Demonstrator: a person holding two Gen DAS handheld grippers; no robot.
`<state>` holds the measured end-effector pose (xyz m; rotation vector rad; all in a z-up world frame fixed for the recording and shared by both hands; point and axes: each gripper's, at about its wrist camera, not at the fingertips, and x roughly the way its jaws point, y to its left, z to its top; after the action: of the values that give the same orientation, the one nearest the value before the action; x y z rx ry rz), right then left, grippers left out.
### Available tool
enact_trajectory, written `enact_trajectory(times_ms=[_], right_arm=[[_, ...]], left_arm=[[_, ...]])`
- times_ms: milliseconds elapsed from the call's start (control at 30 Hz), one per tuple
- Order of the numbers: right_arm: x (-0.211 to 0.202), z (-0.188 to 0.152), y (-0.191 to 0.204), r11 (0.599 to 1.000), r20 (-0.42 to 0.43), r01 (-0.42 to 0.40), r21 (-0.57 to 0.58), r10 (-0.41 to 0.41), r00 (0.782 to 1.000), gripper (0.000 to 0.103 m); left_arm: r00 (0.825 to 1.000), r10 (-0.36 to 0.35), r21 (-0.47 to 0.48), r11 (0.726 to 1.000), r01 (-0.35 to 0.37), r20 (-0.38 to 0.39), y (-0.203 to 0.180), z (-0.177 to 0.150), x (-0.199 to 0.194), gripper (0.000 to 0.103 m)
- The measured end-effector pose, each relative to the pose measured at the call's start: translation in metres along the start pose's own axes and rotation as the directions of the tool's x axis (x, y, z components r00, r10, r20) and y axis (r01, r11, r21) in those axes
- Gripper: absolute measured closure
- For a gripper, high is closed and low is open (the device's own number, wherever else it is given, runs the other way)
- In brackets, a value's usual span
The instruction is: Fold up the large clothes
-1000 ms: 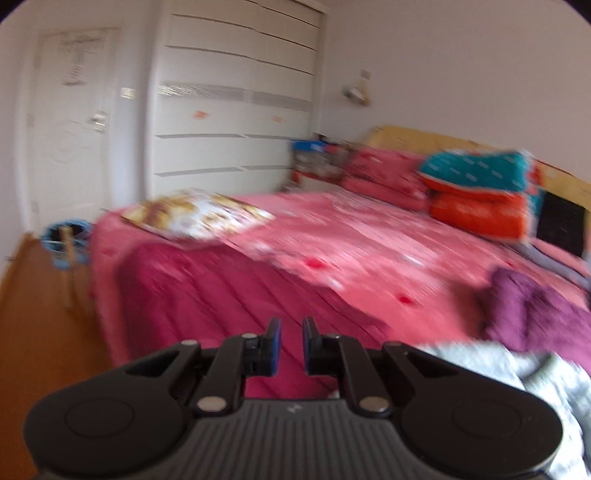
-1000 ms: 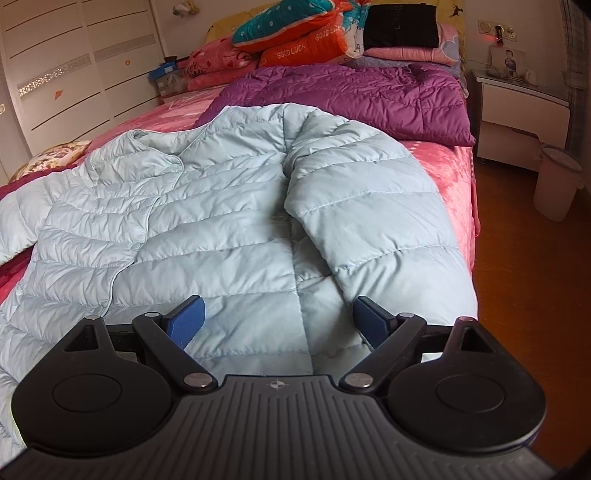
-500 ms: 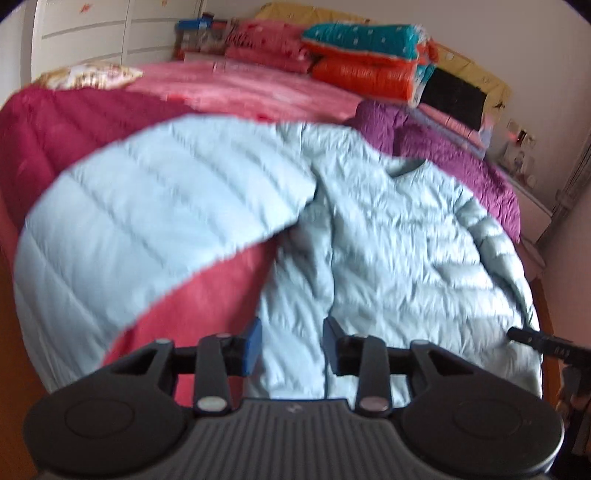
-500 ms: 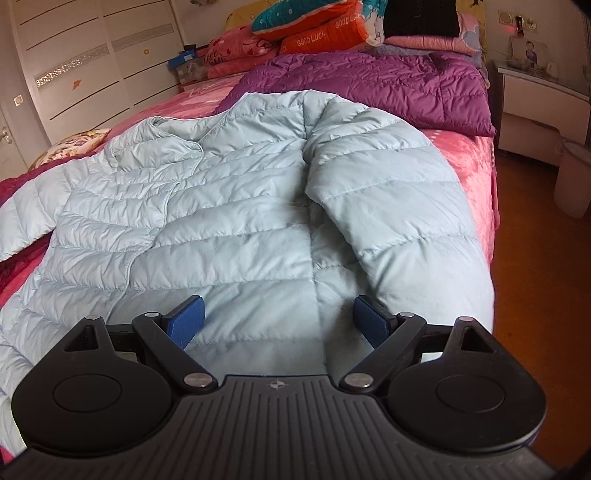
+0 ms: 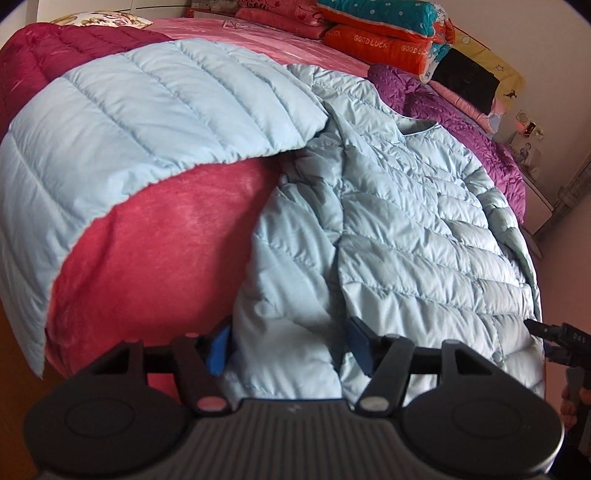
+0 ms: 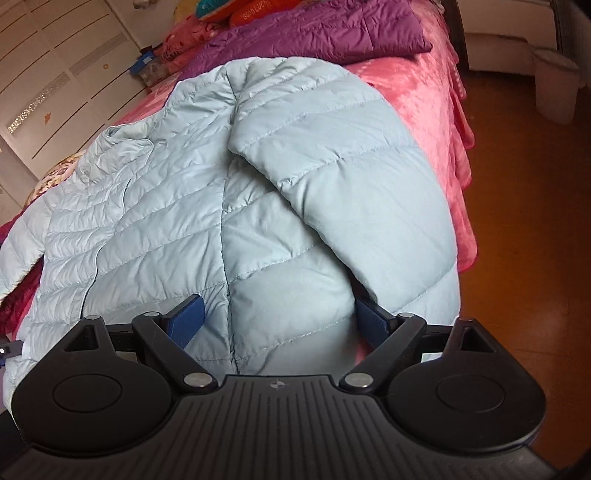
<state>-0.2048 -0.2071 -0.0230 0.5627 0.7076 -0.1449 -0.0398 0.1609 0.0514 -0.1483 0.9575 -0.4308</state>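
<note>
Lowered left hand-held gripper (image 5: 290,345) newly spread over jacket (image 5: 406,229); right (image 6: 277,321) open; "GOOD LUCK" pillow (image 5: 376,42).

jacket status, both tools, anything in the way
Left tool open at the hem, jaws just opening, nothing gripped. Right tool open at the hem. Light blue jacket flat on bed, unfolded. Nothing blocking.

Bed cover (image 5: 155,236): pink-red plush, spread over the bed.
Purple quilt (image 6: 314,33): bunched near the head of the bed.
Pillows (image 5: 388,33): orange and teal, stacked at the headboard.
Maroon quilt (image 5: 44,51): lies at the bed's far side.
Wardrobe (image 6: 48,66): white, beyond the bed.
Bin (image 6: 556,85): pale, on the brown floor (image 6: 524,221).
</note>
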Motion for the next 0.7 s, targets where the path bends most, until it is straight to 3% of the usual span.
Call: enact_trajectory(times_ms=[100, 233, 267, 333, 400, 633, 700], right_arm=[[0.001, -0.003, 0.001, 0.999, -0.015, -0.041, 0.021, 0.042, 0.999, 0.0], [-0.008, -0.004, 0.006, 0.998, 0.005, -0.067, -0.004, 0.067, 0.998, 0.001], [-0.011, -0.005, 0.008, 0.997, 0.011, -0.069, -0.016, 0.07, 0.998, 0.005], [-0.017, -0.006, 0.012, 0.996, 0.026, -0.08, -0.045, 0.081, 0.996, 0.036], [-0.024, -0.006, 0.016, 0.993, 0.036, -0.101, -0.064, 0.103, 0.994, 0.051], [-0.037, -0.009, 0.026, 0.989, 0.045, -0.114, -0.098, 0.119, 0.992, 0.075], [-0.042, -0.008, 0.027, 0.987, 0.045, -0.126, -0.095, 0.131, 0.99, 0.077]], left_arm=[[1.0, -0.02, -0.015, 1.0, 0.02, -0.005, -0.003, -0.005, 0.001, 0.04], [0.999, -0.03, 0.0, 1.0, 0.03, -0.014, -0.015, -0.012, 0.003, 0.062], [1.0, -0.028, 0.009, 1.0, 0.028, -0.014, -0.018, -0.014, 0.004, 0.064], [0.999, -0.044, 0.015, 0.999, 0.045, -0.023, -0.025, -0.016, 0.004, 0.081], [0.998, -0.062, 0.021, 0.998, 0.062, -0.034, -0.032, -0.018, 0.005, 0.087], [0.995, -0.091, 0.099, 0.991, 0.095, -0.046, -0.055, -0.025, -0.005, 0.095], [0.993, -0.106, 0.106, 0.988, 0.112, -0.054, -0.056, -0.025, -0.012, 0.095]])
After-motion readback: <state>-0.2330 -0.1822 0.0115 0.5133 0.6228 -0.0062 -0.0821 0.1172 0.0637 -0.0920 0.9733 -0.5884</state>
